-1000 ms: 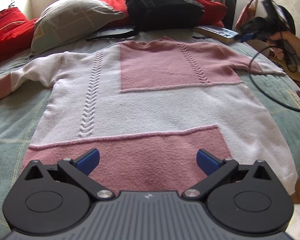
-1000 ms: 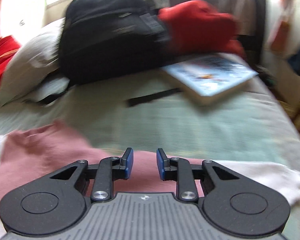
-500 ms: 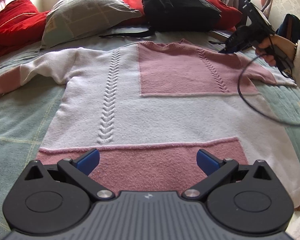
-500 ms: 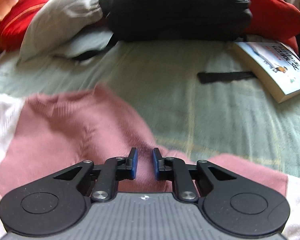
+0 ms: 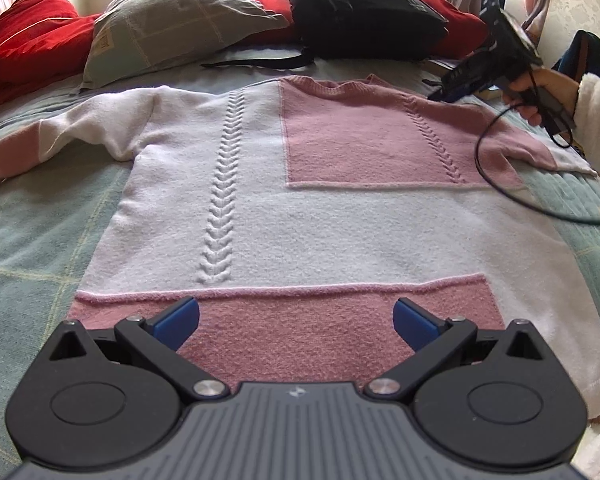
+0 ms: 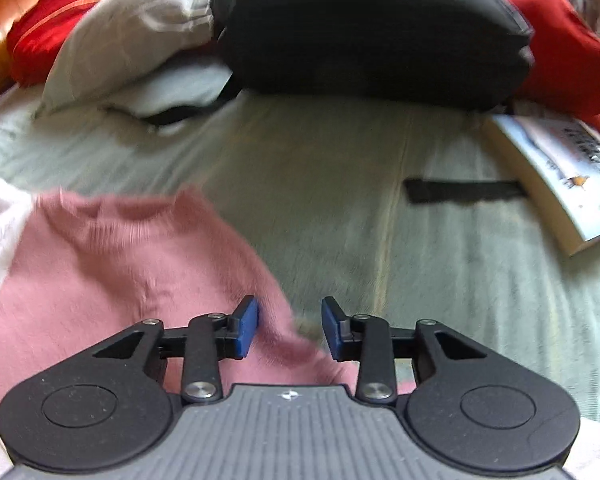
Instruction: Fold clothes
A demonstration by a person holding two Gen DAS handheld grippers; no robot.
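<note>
Sweater (image 5: pixel 300 200) fills the middle of the left view, flat on the bed (image 5: pixel 40 240); the left gripper (image 5: pixel 296 318) stands wide above its lower pink band. Right view: the right gripper (image 6: pixel 288 330), jaws just opening, hangs over the pink shoulder edge at lower left, pressing nothing.

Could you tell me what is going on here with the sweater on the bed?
A person holding a gripper in each hand is about to fold a pink and white sweater that lies flat, sleeves out, on the bed. The left gripper hovers wide open over the hem. The right gripper, whose fingers have just been opening, is at the shoulder edge, with the cloth's edge between the fingers but not pinched. No fold has been made yet.
</note>
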